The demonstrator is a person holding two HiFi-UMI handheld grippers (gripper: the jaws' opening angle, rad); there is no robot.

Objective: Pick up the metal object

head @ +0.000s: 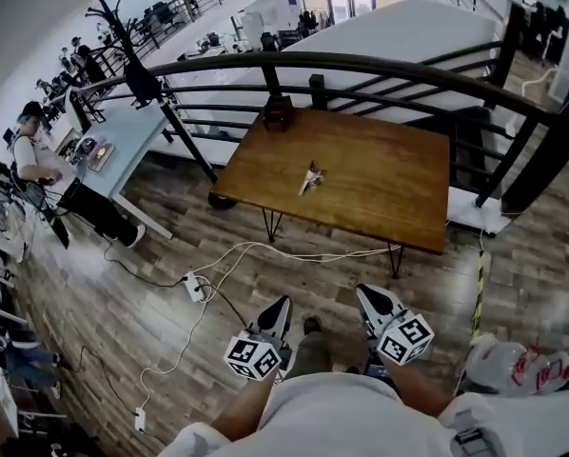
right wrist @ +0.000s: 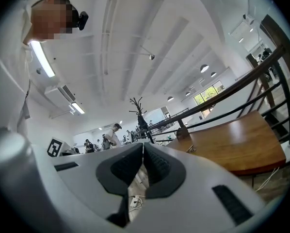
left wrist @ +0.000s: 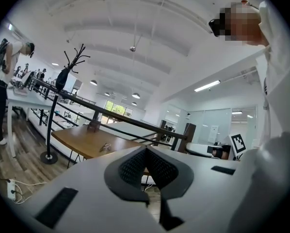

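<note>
A small metal object (head: 310, 179) lies near the middle of the wooden table (head: 389, 188); it also shows as a tiny shape in the left gripper view (left wrist: 105, 147) and the right gripper view (right wrist: 190, 149). Both grippers are held close to the person's body, well short of the table. My left gripper (head: 280, 305) is shut, its dark pads (left wrist: 135, 168) meeting at the tips with nothing between them. My right gripper (head: 367, 295) is shut too, pads (right wrist: 152, 165) together and empty.
A dark box (head: 277, 112) stands at the table's far left corner. A black curved railing (head: 361, 65) runs behind the table. White cables and a power strip (head: 193, 287) lie on the wood floor in front. A coat stand (head: 132, 46) and desks with people are at left.
</note>
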